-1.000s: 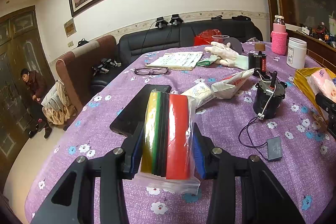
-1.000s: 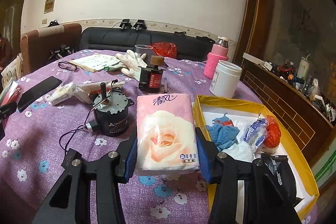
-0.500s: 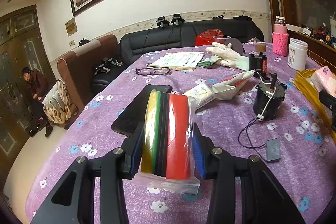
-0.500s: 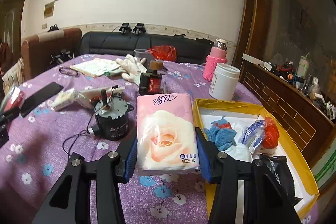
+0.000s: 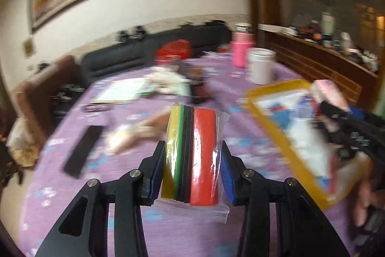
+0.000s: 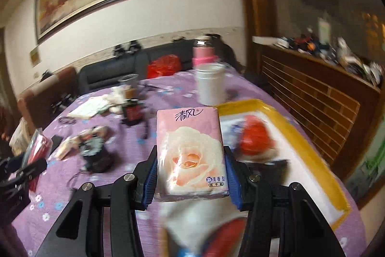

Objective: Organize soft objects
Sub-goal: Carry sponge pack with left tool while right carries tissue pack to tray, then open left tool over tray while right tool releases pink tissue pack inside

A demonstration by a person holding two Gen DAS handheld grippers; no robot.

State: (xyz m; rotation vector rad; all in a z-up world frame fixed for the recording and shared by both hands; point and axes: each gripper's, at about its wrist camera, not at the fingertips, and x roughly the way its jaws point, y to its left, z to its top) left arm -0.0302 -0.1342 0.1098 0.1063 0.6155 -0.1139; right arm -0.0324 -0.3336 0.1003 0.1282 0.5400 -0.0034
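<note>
A: What's in my left gripper (image 5: 192, 170)?

B: It's clamped on the clear plastic bag of coloured foam sheets (image 5: 192, 155) (yellow, green, black, red), held on edge with the blue pads squeezing the flat faces. That looks like the right way to pinch a soft stack: thin side up, so it doesn't flop.

A: And the right gripper (image 6: 190, 175)?

B: Closed on the pink tissue pack with the rose print (image 6: 190, 151), pads on its two long sides, label facing the camera. It's lifted clear of the purple flowered tablecloth (image 6: 96, 189).

A: Where's the destination?

B: The yellow-rimmed shallow box with white lining (image 6: 284, 117) sits just right of the tissue pack in the right wrist view. There's already something red and something blue-white in it, too blurred to name. From the left wrist view the same box (image 5: 272, 88) is off to the right, and the right gripper with its pack shows above it.

A: So I'm mid-carry with both?

B: That's my read: both soft items in the air, neither dropped in yet. The hard stuff, namely the black round motor (image 6: 96, 155), the white tub (image 6: 210, 86) and the pink bottle (image 6: 204, 53), is outside the box, presumably on purpose.

A: Risks?

B: The bag is slippery, and its loose flap hangs below the pads.
</note>
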